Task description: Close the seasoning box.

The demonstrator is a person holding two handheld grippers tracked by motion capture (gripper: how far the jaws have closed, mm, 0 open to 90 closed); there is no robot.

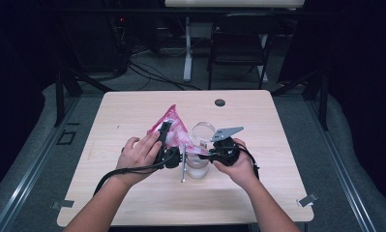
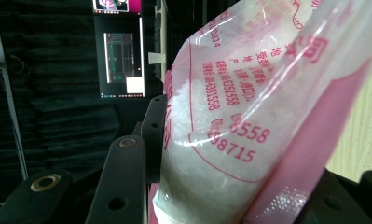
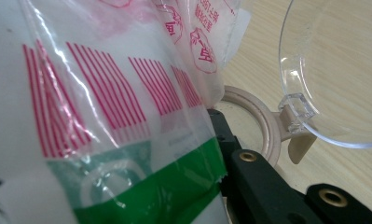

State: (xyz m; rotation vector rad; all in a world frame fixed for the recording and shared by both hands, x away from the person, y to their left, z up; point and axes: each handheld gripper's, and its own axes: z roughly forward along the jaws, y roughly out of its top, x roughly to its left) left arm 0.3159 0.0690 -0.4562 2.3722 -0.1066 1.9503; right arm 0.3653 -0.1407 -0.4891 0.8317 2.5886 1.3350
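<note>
Both tongs grip one pink-printed plastic bag [image 1: 173, 129] of white grains above the pale wooden desk [image 1: 132, 111]: left tongs [image 1: 164, 133] half-closed on its bulk, right tongs [image 1: 202, 155] pinched tight on its edge, beside a clear jar [image 1: 199, 166] (lid hinged open). Dark room, black chair [image 1: 239, 41] behind. Readable print: "08715".

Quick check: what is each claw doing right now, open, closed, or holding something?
Left claw: closed on the pink plastic bag of white granules.
Right claw: closed on the same bag's lower edge, beside the clear jar.
</note>
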